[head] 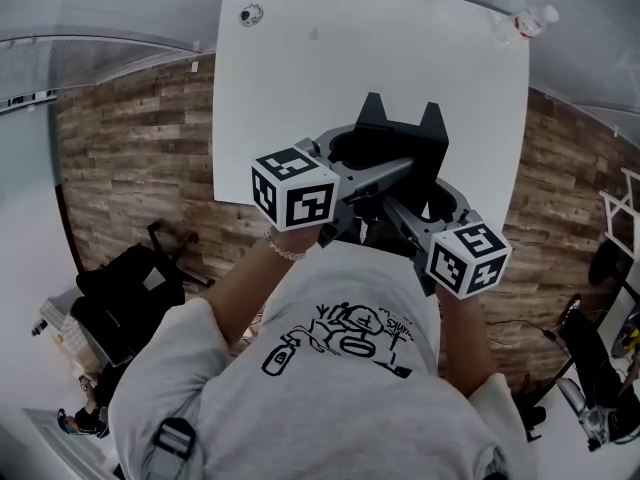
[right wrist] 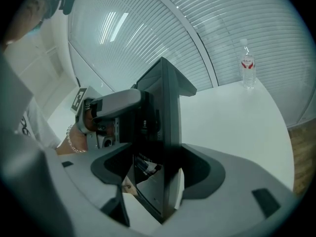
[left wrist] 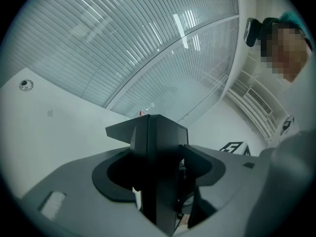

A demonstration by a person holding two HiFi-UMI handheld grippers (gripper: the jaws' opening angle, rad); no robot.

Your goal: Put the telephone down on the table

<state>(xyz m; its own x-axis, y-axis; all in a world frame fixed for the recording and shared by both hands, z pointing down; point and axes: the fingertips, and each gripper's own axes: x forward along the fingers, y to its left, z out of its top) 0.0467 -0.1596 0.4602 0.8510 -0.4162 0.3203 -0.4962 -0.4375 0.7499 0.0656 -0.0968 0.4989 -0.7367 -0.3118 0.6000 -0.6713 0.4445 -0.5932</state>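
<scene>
Clamped from both sides on the telephone point(head: 400, 133), left gripper point(head: 347, 151) and right gripper point(head: 443, 204), just over the table's point(head: 280, 88) near edge. Wide bare top ahead, bottle point(head: 530, 20) far off at the corner.

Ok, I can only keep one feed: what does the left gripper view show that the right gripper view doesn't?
Only left: a small round disc near the edge of the table. Only right: a beaded bracelet and wood floor beside the table. Both: the phone gripped between that view's own jaws, and the white table.
</scene>
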